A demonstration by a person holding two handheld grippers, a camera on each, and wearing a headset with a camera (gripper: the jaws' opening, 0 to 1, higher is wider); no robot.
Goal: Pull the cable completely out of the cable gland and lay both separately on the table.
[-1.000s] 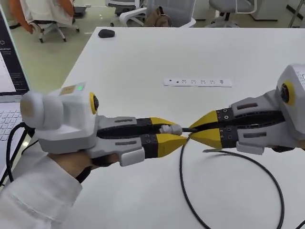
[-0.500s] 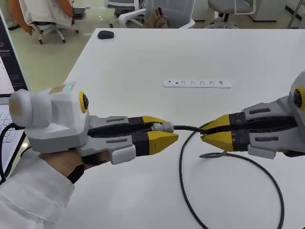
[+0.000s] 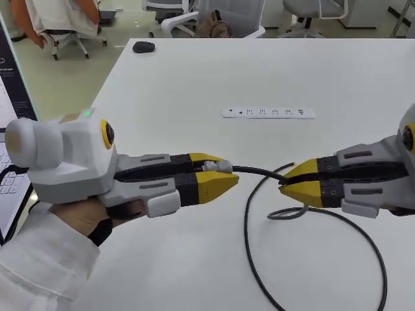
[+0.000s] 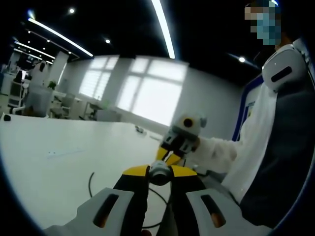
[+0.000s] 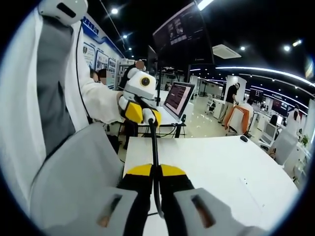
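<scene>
Above the near half of the white table (image 3: 194,84), the left gripper (image 3: 228,171) is clamping its jaws on the pale cable gland (image 3: 217,167). The right gripper (image 3: 283,182) is pinching the black cable (image 3: 256,172) a little way out from the gland, seemingly bracing both for pulling apart. The cable's slack is looping on the tabletop. Nothing legible is showing, even on the power strip (image 3: 268,113) farther back towards the far edge.

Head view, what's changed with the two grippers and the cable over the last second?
The left gripper and right gripper drew apart, left going left, right going right, so more cable now spans between them. Both are still shut, left on the cable gland, right on the cable. The power strip lies where it was.
</scene>
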